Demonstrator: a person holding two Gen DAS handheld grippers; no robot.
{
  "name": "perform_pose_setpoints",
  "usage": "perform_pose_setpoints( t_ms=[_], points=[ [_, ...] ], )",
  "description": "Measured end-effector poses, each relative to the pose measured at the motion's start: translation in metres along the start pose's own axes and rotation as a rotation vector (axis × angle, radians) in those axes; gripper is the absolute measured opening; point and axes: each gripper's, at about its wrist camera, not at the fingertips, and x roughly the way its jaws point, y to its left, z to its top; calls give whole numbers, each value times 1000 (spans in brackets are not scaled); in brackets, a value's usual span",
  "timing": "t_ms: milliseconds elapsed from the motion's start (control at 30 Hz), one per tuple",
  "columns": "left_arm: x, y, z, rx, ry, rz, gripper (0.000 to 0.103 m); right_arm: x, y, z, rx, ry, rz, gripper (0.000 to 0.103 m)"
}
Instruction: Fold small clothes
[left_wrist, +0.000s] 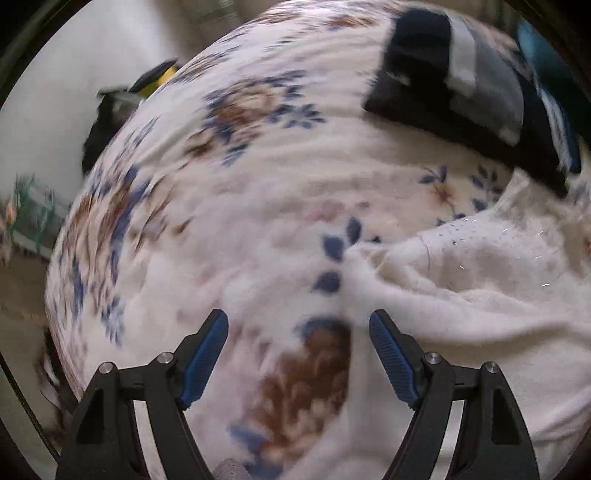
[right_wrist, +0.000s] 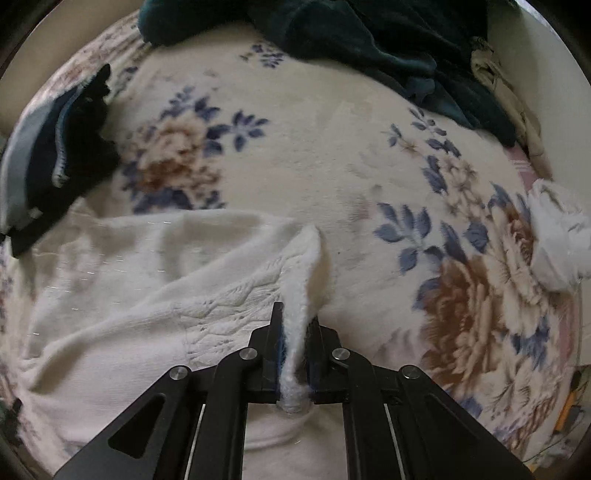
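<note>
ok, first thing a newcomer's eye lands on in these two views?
The right gripper, shut on a raised fold of the white garment, low centre. Then the floral blanket under everything, and the left gripper open over it with nothing between its fingers.

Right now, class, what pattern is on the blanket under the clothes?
Cream blanket with blue-and-brown flowers; clearest in the right wrist view.

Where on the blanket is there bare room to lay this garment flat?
Free: the middle of the blanket, between the white garment, dark folded stack and teal pile. Crowded: far edge and left side.
</note>
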Motion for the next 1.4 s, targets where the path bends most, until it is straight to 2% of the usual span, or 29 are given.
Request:
perform_pose_setpoints(
  t_ms=[133,200,233,267,300,367,433,500,567,667,700,767,833,900,933,967,1000,1100,1133,1167,1233,1300,1367,1400],
  points=[
    [35,-7,36,15,38,12,78,18,-15,4,5,45,-24,9],
    [32,5,51,-28,45,-37,78,34,-9,4,-49,139,-26,10],
    [22,15,54,-52,20,-61,78,35,-7,4,-66,162,-25,12],
    [10,26,53,-68,-15,-69,78,28,-4,5,-90,167,-20,19],
    [-4,42,48,-85,-49,-45,78,16,0,5,-114,155,-18,24],
    [-13,62,34,-108,-59,70,78,-11,11,4,-156,125,5,53],
    [-14,89,12,-158,-33,186,78,-44,39,-1,-219,102,107,60],
    [-3,110,-11,-204,30,253,78,-68,96,-15,-369,120,225,60],
    [9,123,-27,-231,86,289,78,-81,179,-39,-572,153,329,60],
    [32,142,-52,-277,177,315,78,-82,282,-75,-803,124,394,60],
    [36,146,-55,-287,189,314,78,-75,326,-91,-913,97,379,60],
    [45,154,-63,-308,211,306,78,-57,383,-116,-1062,70,344,60],
    [51,160,-66,-317,221,291,78,-41,423,-143,-1222,22,261,60],
    [53,164,-67,-330,222,274,78,-24,449,-172,-1415,-37,136,58],
    [54,165,-65,-336,221,264,78,-18,454,-177,-1461,-76,101,38],
    [55,168,-65,-346,220,249,78,-16,456,-172,-1441,-81,97,27],
    [56,169,-64,-350,219,240,78,-14,455,-155,-1339,-45,128,24],
    [59,176,-61,-360,220,216,78,-5,432,-81,-857,144,306,16],
    [60,176,-60,-362,225,209,78,0,419,-59,-698,199,363,10],
    [60,176,-58,-364,228,202,78,10,403,-37,-532,265,392,8],
    [60,179,-58,-374,228,181,78,22,384,-13,-369,347,420,8],
    [61,179,-56,-370,227,176,78,16,383,-7,-375,340,394,9],
    [62,179,-55,-356,218,185,78,-7,402,-18,-539,298,400,12],
    [62,178,-54,-349,216,188,78,-19,416,-34,-655,282,396,18]
  ],
)
